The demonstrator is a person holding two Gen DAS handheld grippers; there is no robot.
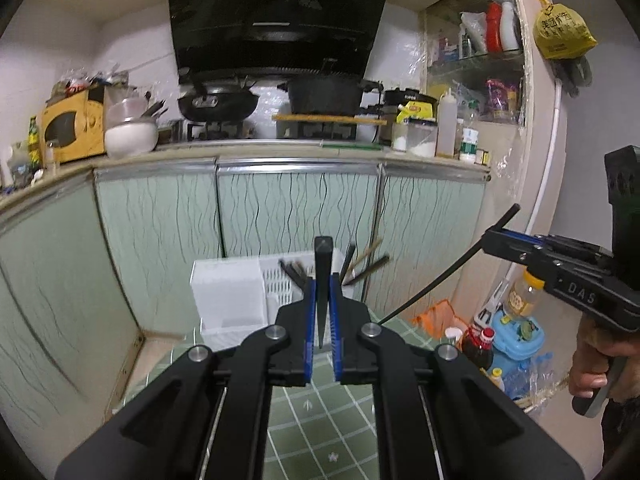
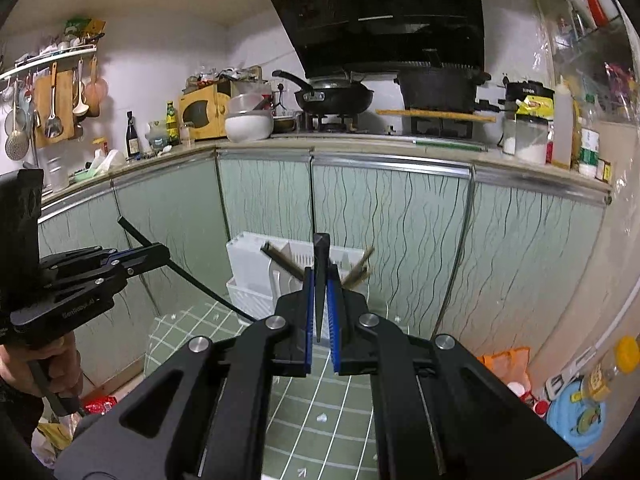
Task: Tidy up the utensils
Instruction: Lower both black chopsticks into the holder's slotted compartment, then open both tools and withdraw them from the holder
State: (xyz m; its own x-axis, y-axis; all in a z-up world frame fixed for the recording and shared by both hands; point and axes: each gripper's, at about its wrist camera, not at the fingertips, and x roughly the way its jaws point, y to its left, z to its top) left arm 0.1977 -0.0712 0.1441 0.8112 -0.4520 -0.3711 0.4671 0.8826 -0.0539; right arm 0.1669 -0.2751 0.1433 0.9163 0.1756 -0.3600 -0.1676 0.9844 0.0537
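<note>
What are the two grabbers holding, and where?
The left gripper pinches one long thin black chopstick near its thick end; the right gripper pinches a second black chopstick the same way.

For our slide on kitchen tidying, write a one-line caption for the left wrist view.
Left claw holds a black chopstick before the white utensil holder; right claw grips another.

The right gripper (image 1: 496,240) carries raised letters "DAS" on its black body — the only lettering that reads clearly. The yellow bag (image 1: 562,32) hanging on the wall bears dark printed characters — too blurred to make out.
</note>
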